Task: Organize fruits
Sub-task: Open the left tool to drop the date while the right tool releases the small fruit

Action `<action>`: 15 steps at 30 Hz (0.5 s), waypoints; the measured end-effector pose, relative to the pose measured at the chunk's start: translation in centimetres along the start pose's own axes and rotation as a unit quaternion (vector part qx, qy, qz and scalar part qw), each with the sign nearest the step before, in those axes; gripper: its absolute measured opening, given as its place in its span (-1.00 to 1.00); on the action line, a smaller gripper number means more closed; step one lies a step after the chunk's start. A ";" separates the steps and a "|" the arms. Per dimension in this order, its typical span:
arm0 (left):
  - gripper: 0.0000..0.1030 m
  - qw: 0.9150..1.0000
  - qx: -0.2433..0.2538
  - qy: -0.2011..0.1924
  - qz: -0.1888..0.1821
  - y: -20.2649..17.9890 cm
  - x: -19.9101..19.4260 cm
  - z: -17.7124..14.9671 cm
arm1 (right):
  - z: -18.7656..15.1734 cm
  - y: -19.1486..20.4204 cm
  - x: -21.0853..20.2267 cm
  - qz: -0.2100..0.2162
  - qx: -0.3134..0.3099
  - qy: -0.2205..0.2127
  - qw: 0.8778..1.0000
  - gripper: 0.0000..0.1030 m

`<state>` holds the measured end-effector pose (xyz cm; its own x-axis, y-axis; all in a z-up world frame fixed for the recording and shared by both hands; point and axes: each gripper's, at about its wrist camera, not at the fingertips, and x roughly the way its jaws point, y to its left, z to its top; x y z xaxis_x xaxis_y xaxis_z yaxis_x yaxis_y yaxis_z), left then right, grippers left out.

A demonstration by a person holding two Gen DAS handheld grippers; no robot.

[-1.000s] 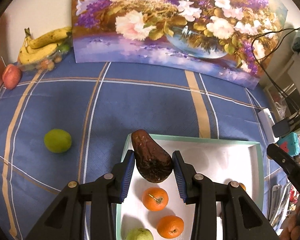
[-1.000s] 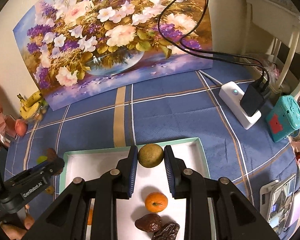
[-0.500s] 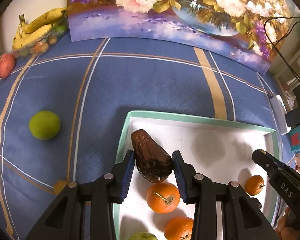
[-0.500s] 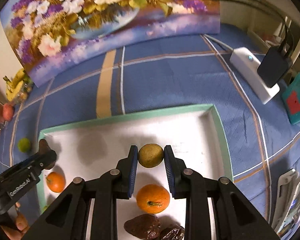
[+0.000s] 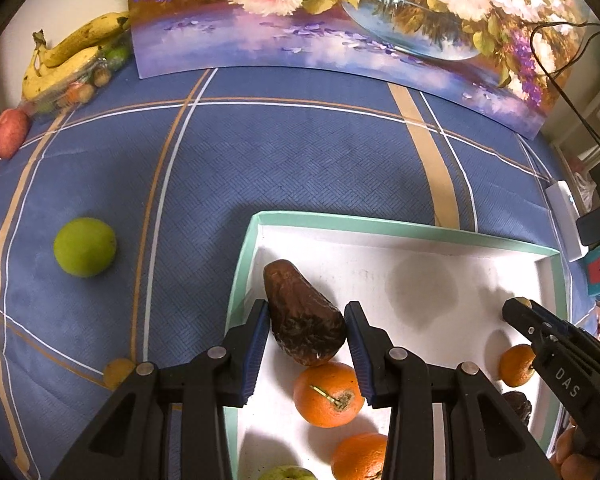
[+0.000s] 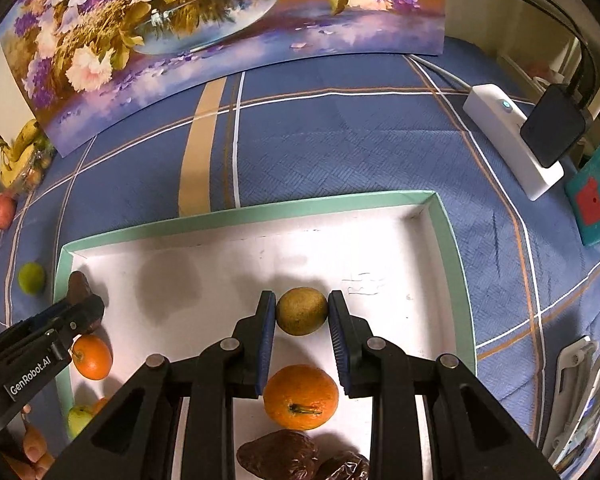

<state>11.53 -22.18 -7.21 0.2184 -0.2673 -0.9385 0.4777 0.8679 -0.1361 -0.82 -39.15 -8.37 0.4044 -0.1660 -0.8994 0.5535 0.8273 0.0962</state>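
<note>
Wrinkled dark-brown avocado (image 5: 302, 326) clamped between ribbed blue pads of left gripper (image 5: 306, 344), held at left end of white, mint-rimmed tray (image 5: 380, 226), rough olive round fruit (image 6: 301, 311) pinched by right gripper (image 6: 301, 334) mid-tray, 1 smooth lime (image 5: 85, 247) left on woven blue cloth (image 5: 280, 160).

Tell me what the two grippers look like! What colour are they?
Both are black plastic with silver round bolts and ridged blue pads on the fingers. The left gripper shows white letters "GenRobot.AI" on its side in the right wrist view; the right gripper shows "DAS" in the left wrist view. No cables are visible on them.
</note>
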 end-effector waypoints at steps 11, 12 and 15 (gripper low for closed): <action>-0.02 1.000 0.012 0.006 0.001 -0.5 -0.1 0.1 | 0.4 0.5 0.1 -0.009 -0.007 0.005 1.000 -0.33; 0.01 1.000 0.013 0.005 0.002 -0.5 -0.3 0.2 | 0.5 0.6 0.0 -0.009 -0.009 0.004 1.000 -0.33; 0.11 1.000 0.015 -0.003 0.010 -0.5 -1.1 0.5 | 0.7 0.7 -0.4 -0.010 -0.012 0.000 1.000 -0.32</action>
<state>11.44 -22.49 -5.98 0.2328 -0.2534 -0.9389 0.4981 0.8603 -0.1087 -0.13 -38.89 -7.64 0.3936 -0.1825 -0.9010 0.5444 0.8360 0.0685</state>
